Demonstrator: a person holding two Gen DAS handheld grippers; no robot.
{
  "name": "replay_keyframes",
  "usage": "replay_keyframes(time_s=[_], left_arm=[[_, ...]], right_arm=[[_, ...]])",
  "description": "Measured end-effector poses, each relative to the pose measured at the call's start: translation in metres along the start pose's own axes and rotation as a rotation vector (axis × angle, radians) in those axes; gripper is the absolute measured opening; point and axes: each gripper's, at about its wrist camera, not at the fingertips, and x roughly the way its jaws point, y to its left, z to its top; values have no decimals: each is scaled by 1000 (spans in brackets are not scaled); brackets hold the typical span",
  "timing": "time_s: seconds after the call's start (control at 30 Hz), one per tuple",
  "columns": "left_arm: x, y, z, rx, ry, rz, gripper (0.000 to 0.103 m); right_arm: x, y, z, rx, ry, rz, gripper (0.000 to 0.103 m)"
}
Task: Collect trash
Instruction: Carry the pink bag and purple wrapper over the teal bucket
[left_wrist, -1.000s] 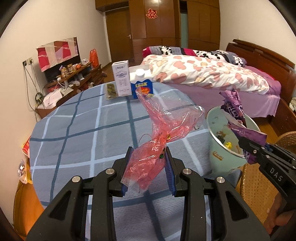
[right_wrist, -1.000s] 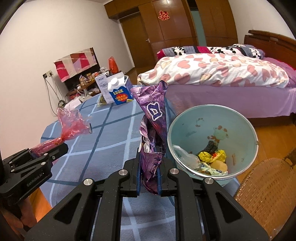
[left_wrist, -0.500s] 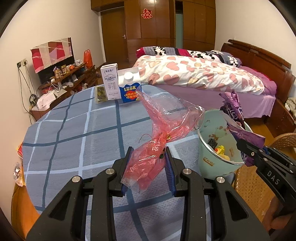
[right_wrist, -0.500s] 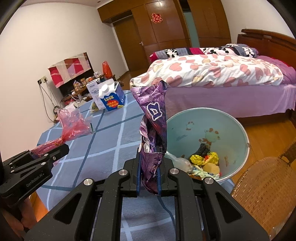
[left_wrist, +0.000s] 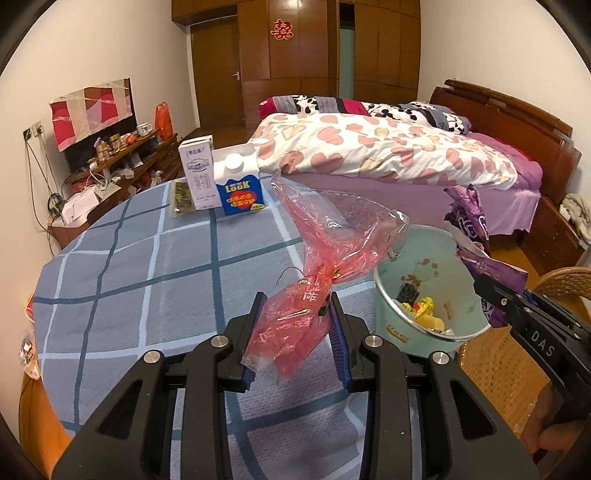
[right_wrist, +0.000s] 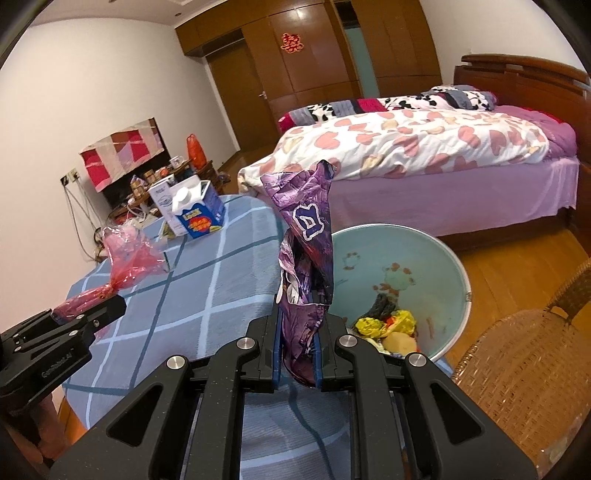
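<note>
Fingers (right_wrist: 328, 343) still grip wrapper (right_wrist: 306, 236); bin (right_wrist: 448, 258) nearer.

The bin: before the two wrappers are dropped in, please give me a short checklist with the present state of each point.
1. Left claw grips the red wrapper: ok.
2. Right claw grips the purple wrapper: ok.
3. Bin is open with room inside; trash lies only at the bottom: ok.
4. Purple wrapper is over the bin mouth: not ok, it hangs at the near rim.
5. Red wrapper is over the bin: not ok, it is above the table.
6. The two claws are apart: ok.
</note>
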Motion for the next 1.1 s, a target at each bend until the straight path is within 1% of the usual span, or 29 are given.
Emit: replay_keyframes(time_s=[0.13, 0.27, 0.47, 0.67, 0.83, 1.1], left_arm=[[4, -6, 3, 7, -1, -13, 32], [11, -9, 5, -1, 12, -48, 32], [25, -21, 7, 13, 32, -57, 32], [41, -48, 14, 49, 50, -78, 33], [48, -76, 21, 83, 44, -96, 33], [64, -105, 26, 123, 64, -132, 33]], right_arm=[[0, -12, 4, 21, -9, -26, 13], [3, -26, 6, 52, -8, -58, 13], [8, -40, 7, 76, -11, -99, 13], [14, -57, 7, 99, -7, -155, 13], [20, -67, 6, 108, 0, -191, 14], [26, -80, 4, 136, 17, -206, 14]])
